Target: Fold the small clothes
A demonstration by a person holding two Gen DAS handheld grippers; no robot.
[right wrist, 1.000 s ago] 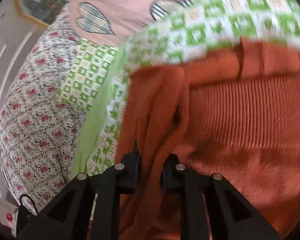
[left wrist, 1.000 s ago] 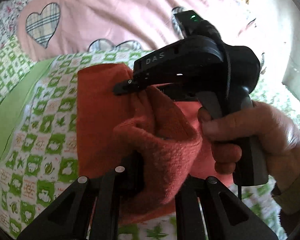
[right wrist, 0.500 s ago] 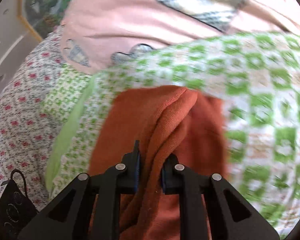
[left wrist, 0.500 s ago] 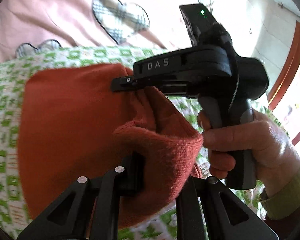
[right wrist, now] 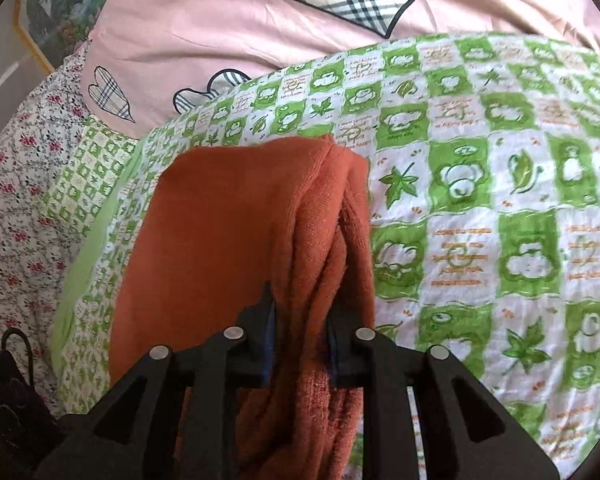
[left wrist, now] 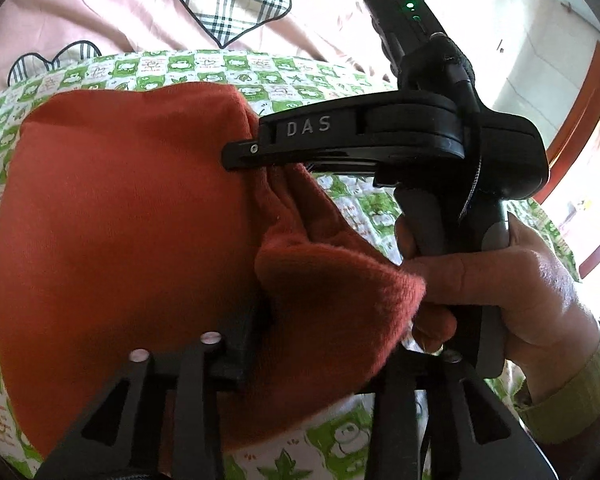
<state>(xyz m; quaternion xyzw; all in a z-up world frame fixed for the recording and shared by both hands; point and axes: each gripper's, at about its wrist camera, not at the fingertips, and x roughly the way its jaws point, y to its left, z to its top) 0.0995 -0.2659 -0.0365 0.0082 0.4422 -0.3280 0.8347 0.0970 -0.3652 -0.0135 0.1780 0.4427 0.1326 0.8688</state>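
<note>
An orange knit garment hangs folded above the green-and-white patterned bedsheet. My left gripper is shut on a thick bunched edge of it at the bottom of the left wrist view. My right gripper reaches in from the right, held by a hand, and pinches the garment's upper corner. In the right wrist view the right gripper is shut on gathered layers of the garment, which drapes down to the left over the sheet.
A pink quilt with plaid hearts lies beyond the sheet. A floral cover lies on the left and a framed picture is at the far left. A black object sits at the bottom left. A doorway is on the right.
Both grippers have carried the garment up and onward over the sheet. The cloth now hangs in a narrower fold, and more bare sheet shows to its right.
</note>
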